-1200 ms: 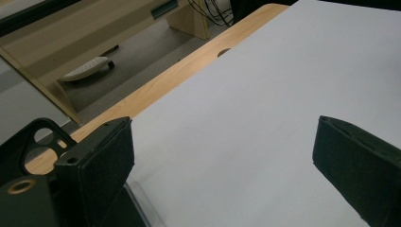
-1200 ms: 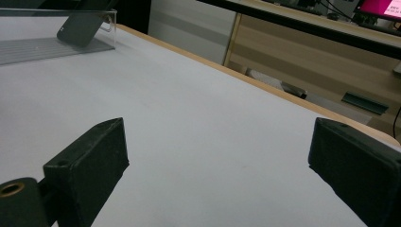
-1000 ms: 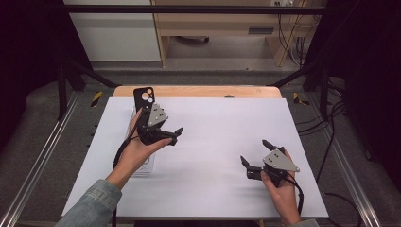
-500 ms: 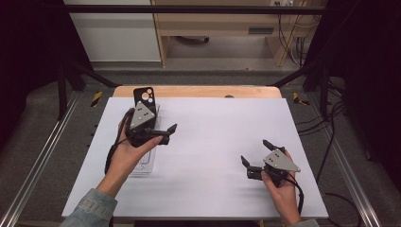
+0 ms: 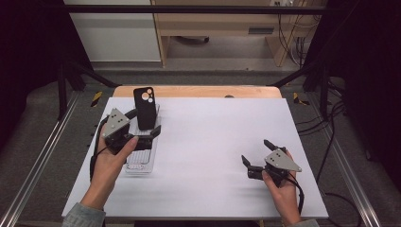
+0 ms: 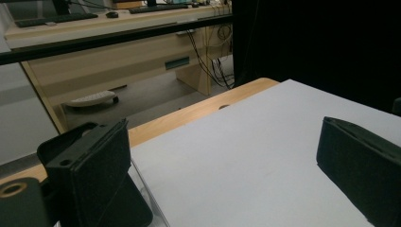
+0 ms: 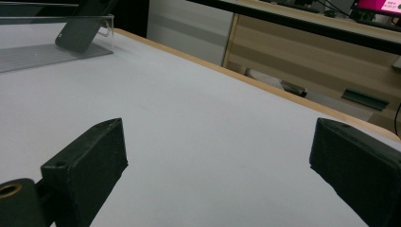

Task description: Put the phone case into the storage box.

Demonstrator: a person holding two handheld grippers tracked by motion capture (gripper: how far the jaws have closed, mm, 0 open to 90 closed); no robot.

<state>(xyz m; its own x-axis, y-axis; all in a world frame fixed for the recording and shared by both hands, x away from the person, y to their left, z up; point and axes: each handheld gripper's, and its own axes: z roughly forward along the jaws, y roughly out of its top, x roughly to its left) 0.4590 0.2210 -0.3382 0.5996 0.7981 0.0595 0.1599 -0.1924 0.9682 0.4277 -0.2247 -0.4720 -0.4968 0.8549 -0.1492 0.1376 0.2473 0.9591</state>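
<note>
A: Where was the phone case (image 5: 144, 108) at this reading?

B: Standing tilted in the far end of the clear tray (image 5: 141, 163), at the table's (image 5: 208, 137) left. The left gripper (image 5: 147, 128), jaws spread wide, sat just beside its lower edge.

A: Change since a second ago?

B: The left gripper had swung from right of the tray to over it, nearer the case. I judged it a reach, no grasp yet.

A: And the right gripper (image 5: 255, 159)?

B: Jaws spread, empty, unmoved near the front right.
</note>
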